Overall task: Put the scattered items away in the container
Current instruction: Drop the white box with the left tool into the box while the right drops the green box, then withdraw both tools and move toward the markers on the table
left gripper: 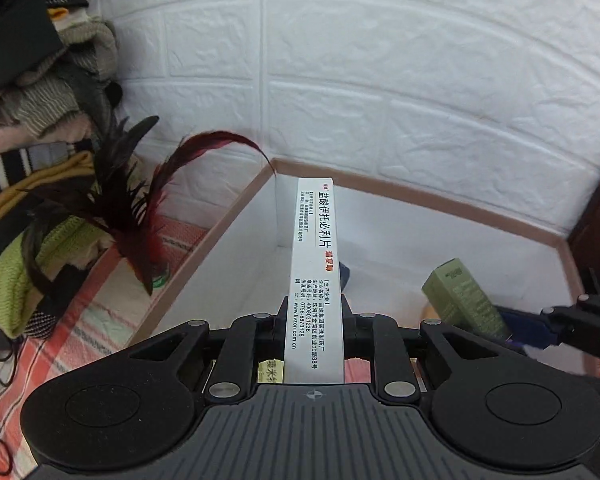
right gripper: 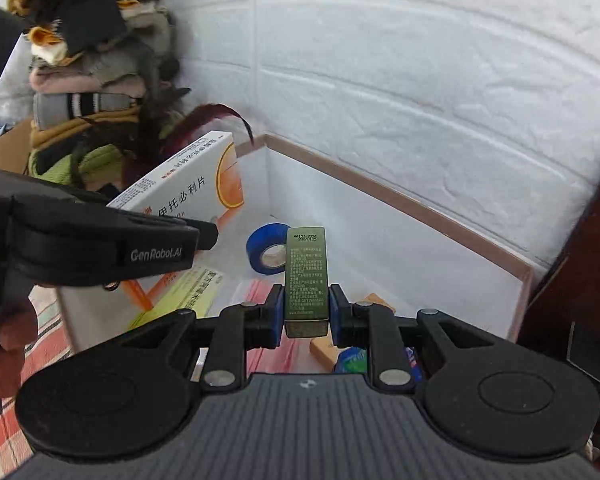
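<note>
My left gripper (left gripper: 314,312) is shut on a white medicine box (left gripper: 315,280), held edge-on over the white container (left gripper: 204,248) with a brown rim. In the right wrist view the same white medicine box (right gripper: 188,184) shows its orange face, above the container's left wall. A slim olive-green box (right gripper: 306,276) stands upright in my right gripper (right gripper: 305,312), which is shut on it over the container (right gripper: 400,204); it also shows as the olive-green box (left gripper: 460,300) at the right of the left wrist view. A blue tape roll (right gripper: 268,254) lies inside.
A pile of folded clothes (left gripper: 40,128) and dark red feathers (left gripper: 140,208) stand left of the container. A white brick-pattern wall (left gripper: 380,60) rises behind it. A dark wooden panel (right gripper: 580,280) is at the right. A checked cloth (left gripper: 100,320) covers the surface. Several small packets lie on the container floor.
</note>
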`<act>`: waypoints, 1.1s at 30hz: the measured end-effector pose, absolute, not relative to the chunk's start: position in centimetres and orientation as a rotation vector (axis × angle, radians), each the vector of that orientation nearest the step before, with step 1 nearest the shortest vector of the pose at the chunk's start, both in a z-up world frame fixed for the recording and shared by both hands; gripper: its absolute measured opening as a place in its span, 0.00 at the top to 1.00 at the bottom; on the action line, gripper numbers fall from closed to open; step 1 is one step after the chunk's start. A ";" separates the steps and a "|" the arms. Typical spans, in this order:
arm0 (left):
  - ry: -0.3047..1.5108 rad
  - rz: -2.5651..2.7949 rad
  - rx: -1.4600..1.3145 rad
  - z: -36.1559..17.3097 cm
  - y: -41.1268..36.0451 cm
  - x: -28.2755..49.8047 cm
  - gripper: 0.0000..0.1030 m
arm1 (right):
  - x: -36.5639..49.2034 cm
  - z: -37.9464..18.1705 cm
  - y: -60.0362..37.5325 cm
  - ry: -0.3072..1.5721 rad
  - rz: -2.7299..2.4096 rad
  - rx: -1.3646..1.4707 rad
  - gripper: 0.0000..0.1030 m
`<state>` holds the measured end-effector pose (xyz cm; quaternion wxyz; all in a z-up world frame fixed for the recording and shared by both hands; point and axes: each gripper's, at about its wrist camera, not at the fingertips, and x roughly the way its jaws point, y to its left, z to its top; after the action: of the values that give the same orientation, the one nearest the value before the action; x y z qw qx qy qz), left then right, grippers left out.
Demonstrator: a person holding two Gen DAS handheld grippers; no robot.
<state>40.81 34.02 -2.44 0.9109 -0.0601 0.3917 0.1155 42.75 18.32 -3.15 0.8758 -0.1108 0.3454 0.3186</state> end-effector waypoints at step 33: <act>0.696 0.132 -0.128 -2.2 18.4 16.8 0.01 | 20.2 -2.0 -4.7 0.664 0.533 0.213 0.00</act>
<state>16.84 18.41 -2.18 0.9360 -0.0626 0.3403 0.0648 20.24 -4.75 -1.99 0.9052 0.1031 0.3217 0.2581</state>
